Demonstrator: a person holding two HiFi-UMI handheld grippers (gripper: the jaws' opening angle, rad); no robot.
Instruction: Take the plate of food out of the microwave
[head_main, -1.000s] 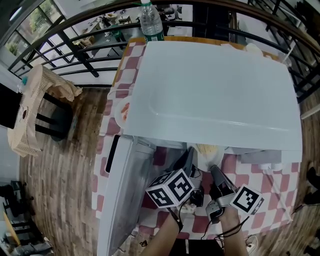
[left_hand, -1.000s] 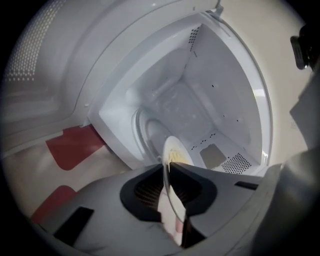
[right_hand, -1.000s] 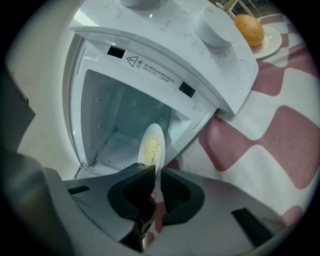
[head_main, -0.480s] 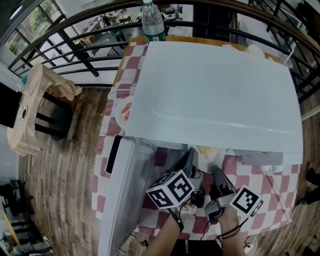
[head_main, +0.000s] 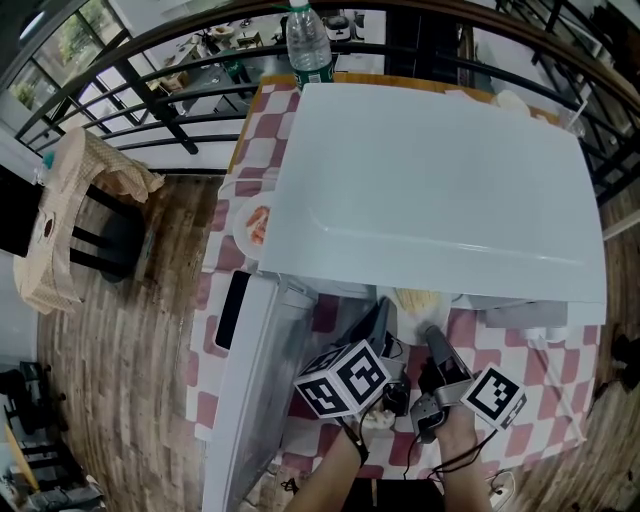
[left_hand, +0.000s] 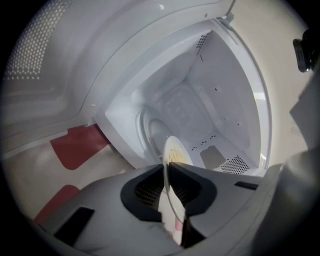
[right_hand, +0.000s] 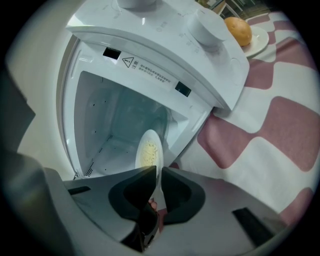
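The white microwave (head_main: 430, 180) stands with its door (head_main: 245, 370) swung open to the left. A white plate of yellow food (head_main: 415, 298) sits at the mouth of the cavity. In the left gripper view the plate (left_hand: 176, 150) shows edge-on, and my left gripper (left_hand: 167, 167) is shut on its rim. In the right gripper view the plate (right_hand: 148, 150) also runs between the jaws of my right gripper (right_hand: 157, 170), which are closing on its rim. From the head camera both grippers, left (head_main: 388, 320) and right (head_main: 430, 338), reach under the microwave's front edge.
A red-and-white checked cloth (head_main: 560, 350) covers the table. A water bottle (head_main: 305, 40) stands behind the microwave and a small plate of food (head_main: 250, 225) lies at its left side. Another plate with a round orange item (right_hand: 239, 31) lies beside the microwave. A draped chair (head_main: 70, 220) stands on the floor to the left.
Both grippers stay at the microwave's mouth on the plate. The head view has shifted a little; nothing else has visibly moved.
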